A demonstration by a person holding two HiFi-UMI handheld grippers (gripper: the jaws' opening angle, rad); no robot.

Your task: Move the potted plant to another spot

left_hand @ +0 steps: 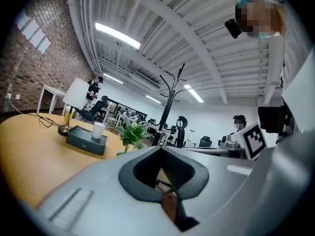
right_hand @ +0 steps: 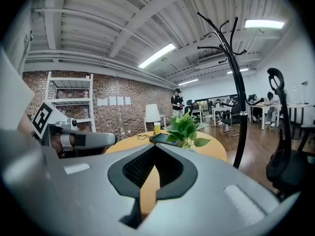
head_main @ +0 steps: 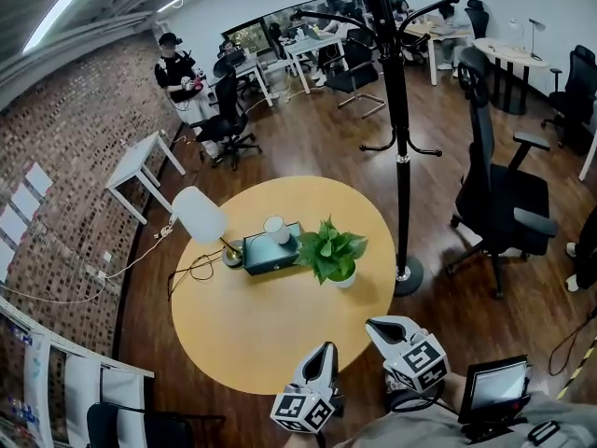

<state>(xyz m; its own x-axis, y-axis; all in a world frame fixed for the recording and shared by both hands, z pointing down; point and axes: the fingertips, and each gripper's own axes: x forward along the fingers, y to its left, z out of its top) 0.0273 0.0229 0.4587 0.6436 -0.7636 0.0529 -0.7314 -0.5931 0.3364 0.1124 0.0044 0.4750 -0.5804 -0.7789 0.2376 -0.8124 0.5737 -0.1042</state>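
The potted plant (head_main: 332, 248), green leaves in a small white pot, stands on the right half of the round yellow table (head_main: 242, 334). It also appears in the left gripper view (left_hand: 132, 132) and the right gripper view (right_hand: 185, 127), ahead of both sets of jaws and well apart from them. My left gripper (head_main: 327, 349) hovers at the table's near edge, and my right gripper (head_main: 377, 325) is beside it at the near right edge. In their own views, the left gripper (left_hand: 160, 149) and the right gripper (right_hand: 155, 146) both have jaws shut, with nothing between them.
A dark box (head_main: 270, 251) with a white cup (head_main: 277, 229) on it sits left of the plant, next to a white-shaded lamp (head_main: 201, 216) with its cable. A black coat rack (head_main: 398, 138) stands by the table's right edge, with an office chair (head_main: 504, 199) beyond it. People sit at desks far back.
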